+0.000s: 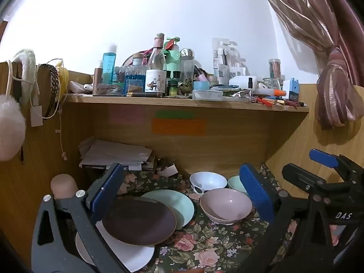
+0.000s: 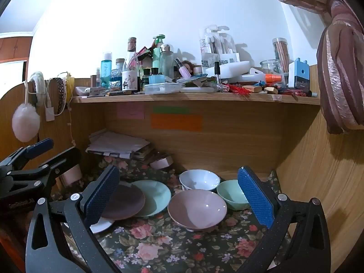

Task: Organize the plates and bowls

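Both grippers hover above the desk and both have their jaws spread wide with nothing between the pads. The left gripper (image 1: 182,195) looks over the plates, and the right gripper (image 2: 179,198) looks more over the bowls; each one is seen at the edge of the other's view.

The dishes lie on a dark floral cloth (image 2: 159,245) in the desk niche under a wooden shelf (image 2: 195,99). On the left side three plates overlap: a white plate (image 1: 127,254) is lowest and nearest, a dark brown plate (image 1: 138,220) lies on it, and a mint green plate (image 1: 179,204) is partly under the brown one, further back. To the right a pink bowl (image 2: 197,209) stands in front, upright. Behind it is a white bowl (image 2: 199,179) with dark spots outside, and a small mint green bowl (image 2: 232,194) is just beside the pink bowl on the right.

A pile of papers (image 2: 118,144) rests in the back left corner. The shelf above is full of bottles (image 2: 130,68) and small things.
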`<control>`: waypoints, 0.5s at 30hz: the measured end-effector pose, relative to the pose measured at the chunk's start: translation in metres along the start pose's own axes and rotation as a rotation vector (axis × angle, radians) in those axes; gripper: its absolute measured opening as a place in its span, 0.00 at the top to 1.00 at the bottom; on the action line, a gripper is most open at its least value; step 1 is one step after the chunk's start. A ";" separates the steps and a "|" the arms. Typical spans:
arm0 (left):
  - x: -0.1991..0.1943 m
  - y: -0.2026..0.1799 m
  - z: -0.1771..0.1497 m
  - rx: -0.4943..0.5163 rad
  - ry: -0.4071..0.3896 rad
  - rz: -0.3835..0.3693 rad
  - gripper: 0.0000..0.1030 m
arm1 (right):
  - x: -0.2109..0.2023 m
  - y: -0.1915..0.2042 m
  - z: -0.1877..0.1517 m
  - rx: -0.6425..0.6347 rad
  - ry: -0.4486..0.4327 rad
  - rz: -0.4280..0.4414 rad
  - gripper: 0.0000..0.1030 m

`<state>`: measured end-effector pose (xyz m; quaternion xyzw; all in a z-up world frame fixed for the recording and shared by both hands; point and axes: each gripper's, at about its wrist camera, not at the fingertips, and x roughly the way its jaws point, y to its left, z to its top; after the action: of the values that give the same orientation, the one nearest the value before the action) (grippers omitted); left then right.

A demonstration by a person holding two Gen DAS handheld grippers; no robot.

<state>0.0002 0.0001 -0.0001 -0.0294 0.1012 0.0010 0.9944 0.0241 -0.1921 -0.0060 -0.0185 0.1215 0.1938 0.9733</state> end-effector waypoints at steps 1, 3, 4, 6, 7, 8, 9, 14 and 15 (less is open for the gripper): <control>0.000 0.000 0.000 0.000 0.003 -0.003 0.00 | 0.000 0.000 0.000 0.001 0.001 0.002 0.00; 0.001 0.001 0.001 -0.002 0.012 -0.004 0.00 | -0.001 0.001 0.000 0.002 0.002 0.004 0.00; 0.004 -0.001 0.002 0.011 0.019 -0.002 0.00 | -0.002 0.001 0.000 0.002 0.001 0.003 0.00; 0.005 -0.001 0.001 0.013 0.009 -0.006 0.00 | 0.000 0.000 0.000 0.008 0.009 0.008 0.00; 0.000 -0.003 -0.001 0.017 -0.015 -0.008 0.00 | -0.001 0.001 0.000 0.008 0.009 0.009 0.00; -0.001 -0.004 -0.001 0.013 -0.017 -0.007 0.00 | -0.001 0.001 0.001 0.008 0.008 0.010 0.00; 0.002 0.000 -0.001 0.005 -0.007 -0.012 0.00 | 0.000 0.000 0.000 0.011 0.009 0.008 0.00; 0.001 -0.004 -0.001 0.014 -0.015 -0.021 0.00 | 0.002 0.000 0.000 0.010 0.007 0.009 0.00; 0.000 -0.004 -0.001 0.017 -0.018 -0.021 0.00 | 0.000 -0.001 0.000 0.012 0.006 0.012 0.00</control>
<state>0.0006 -0.0036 -0.0007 -0.0223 0.0921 -0.0101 0.9954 0.0249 -0.1930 -0.0058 -0.0124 0.1258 0.1986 0.9719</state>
